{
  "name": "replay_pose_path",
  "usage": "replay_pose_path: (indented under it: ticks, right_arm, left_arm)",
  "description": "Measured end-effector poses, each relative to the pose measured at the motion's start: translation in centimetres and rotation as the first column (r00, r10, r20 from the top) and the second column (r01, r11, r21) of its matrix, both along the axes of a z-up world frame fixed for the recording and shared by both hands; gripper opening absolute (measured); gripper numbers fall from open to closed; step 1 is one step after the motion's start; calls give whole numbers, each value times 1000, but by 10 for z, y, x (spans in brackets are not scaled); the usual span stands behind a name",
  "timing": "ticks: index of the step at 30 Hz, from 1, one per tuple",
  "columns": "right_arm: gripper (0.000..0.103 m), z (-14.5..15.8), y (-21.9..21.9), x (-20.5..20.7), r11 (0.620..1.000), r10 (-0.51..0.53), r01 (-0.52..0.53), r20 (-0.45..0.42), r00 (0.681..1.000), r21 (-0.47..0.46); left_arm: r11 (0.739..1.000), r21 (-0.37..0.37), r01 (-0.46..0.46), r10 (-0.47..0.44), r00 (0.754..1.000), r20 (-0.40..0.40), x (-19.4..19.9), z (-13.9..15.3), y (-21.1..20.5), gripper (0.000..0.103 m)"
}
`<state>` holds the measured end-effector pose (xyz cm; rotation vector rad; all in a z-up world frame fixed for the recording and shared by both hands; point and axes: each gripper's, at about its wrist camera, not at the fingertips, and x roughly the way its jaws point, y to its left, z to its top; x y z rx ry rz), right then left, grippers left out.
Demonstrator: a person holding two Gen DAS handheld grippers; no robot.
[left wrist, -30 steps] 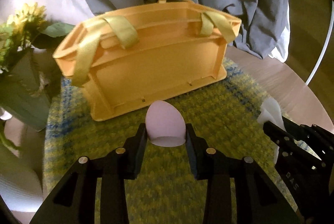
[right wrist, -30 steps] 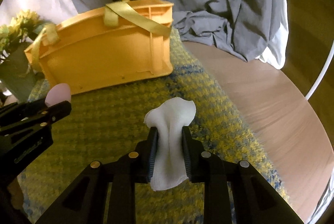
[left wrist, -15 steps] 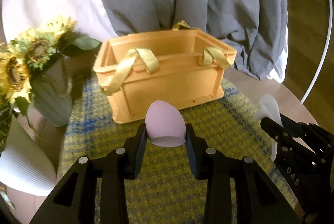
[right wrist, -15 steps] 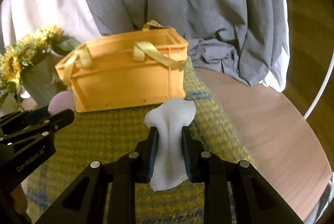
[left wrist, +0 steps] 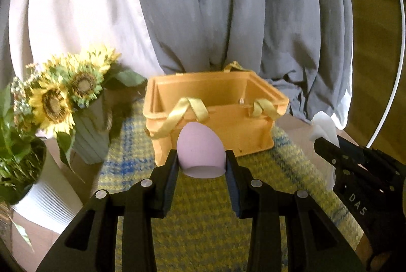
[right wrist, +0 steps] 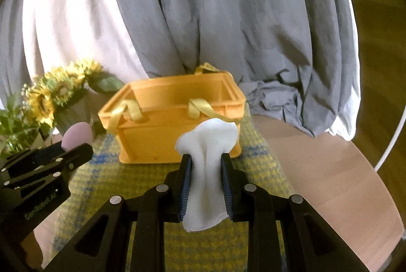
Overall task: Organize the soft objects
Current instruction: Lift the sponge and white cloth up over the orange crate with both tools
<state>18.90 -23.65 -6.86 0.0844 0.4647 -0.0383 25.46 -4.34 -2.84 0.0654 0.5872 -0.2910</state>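
Observation:
My left gripper is shut on a pale purple egg-shaped sponge, held in the air before the orange basket. The basket has yellow ribbon handles and looks empty inside. My right gripper is shut on a white folded cloth, also raised in front of the basket. Each gripper shows at the edge of the other's view: the right gripper with its cloth, the left gripper with its sponge.
The basket stands on a yellow and blue woven mat on a round wooden table. A grey vase of sunflowers and a white ribbed pot stand at the left. Grey and white drapes hang behind.
Both grippers have risen and tilted, so the basket's open top now shows from above. Each grip stays the same.

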Motion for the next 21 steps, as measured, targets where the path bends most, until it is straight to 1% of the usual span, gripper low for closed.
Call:
replay_pose_path:
  ticks: [10, 17, 21]
  right_arm:
    - [24, 27, 0, 10, 999, 37, -38, 84, 996, 19]
    - [24, 44, 3, 29, 997, 70, -72, 123, 990, 14]
    - [24, 55, 5, 41, 996, 83, -84, 151, 985, 1]
  left_arm:
    - [1000, 4, -21, 21, 996, 91, 6, 29, -1, 35]
    - [999, -14, -33, 35, 991, 127, 22, 44, 0, 35]
    - [999, -12, -44, 45, 987, 154, 33, 52, 0, 35]
